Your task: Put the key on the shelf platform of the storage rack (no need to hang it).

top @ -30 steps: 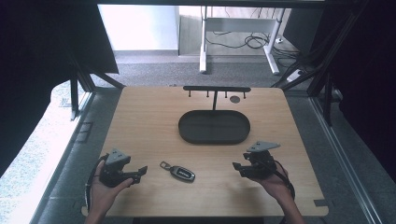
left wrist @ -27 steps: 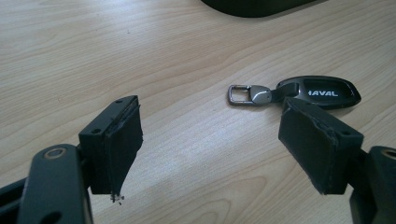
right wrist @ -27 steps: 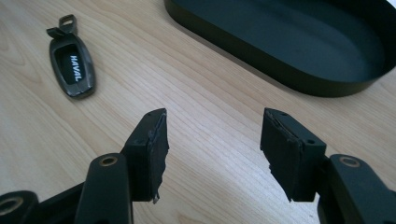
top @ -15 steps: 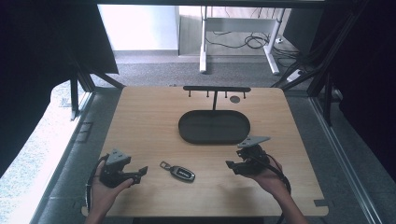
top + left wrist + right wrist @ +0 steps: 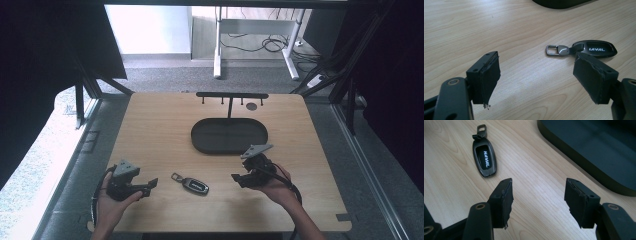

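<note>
Worktop (image 5: 150, 125): pale wood-grain board, rectangular, set on a dark frame; grey carpeted floor (image 5: 165, 67) on all sides.

Key fob (image 5: 195, 185): black, lettered "HAVAL", with a metal clip loop at one end. It lay flat on the worktop near the front edge, between the two grippers and touching neither. In the left gripper view the key fob (image 5: 596, 48) lay just beyond the right-hand finger; in the right gripper view the key fob (image 5: 485, 160) lay ahead and to the left.

Tray (image 5: 200, 142): dark, oval, shallow, at the middle of the worktop, well behind the fob. A black rack (image 5: 231, 95) with short pegs stood behind it.

Left gripper (image 5: 150, 184): held low at the front left, fingers (image 5: 486, 75) wide apart with bare wood between them.

Right gripper (image 5: 237, 179): held at the front right, near the tray's front rim, pointing toward the fob. Its fingers (image 5: 504, 200) stood apart, having just been opening, with nothing between them.

Room: white desk legs (image 5: 217, 45) and loose cables (image 5: 260, 44) beyond; dark drapes on both sides.
</note>
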Motion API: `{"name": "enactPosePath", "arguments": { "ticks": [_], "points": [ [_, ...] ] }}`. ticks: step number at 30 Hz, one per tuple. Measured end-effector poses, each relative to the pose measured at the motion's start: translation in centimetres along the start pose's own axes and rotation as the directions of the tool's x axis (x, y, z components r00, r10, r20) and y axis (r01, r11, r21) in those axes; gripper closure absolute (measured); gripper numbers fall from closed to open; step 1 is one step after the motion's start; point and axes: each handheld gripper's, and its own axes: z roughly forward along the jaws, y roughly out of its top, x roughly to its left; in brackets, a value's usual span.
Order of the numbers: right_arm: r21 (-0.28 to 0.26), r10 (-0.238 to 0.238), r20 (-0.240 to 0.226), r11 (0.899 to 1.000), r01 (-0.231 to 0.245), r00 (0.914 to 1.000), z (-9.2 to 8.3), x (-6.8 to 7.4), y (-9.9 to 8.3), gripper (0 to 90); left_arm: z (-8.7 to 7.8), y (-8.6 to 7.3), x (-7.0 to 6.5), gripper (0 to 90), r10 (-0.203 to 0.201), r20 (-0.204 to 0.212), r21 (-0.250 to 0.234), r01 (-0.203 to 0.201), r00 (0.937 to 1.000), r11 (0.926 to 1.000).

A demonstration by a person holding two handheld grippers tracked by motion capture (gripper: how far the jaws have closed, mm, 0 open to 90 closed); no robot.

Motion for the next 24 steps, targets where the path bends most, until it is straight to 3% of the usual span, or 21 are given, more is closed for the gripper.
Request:
{"name": "enactPosePath", "arguments": {
  "ticks": [24],
  "points": [
    [0.069,-0.055,-0.043,0.996,0.058,0.9976,2.9,1.7,2.4,39.2,0.0,0.0,0.0,21.8,0.000,0.001,0.001,0.000,1.0000,1.0000]
  ]
}}
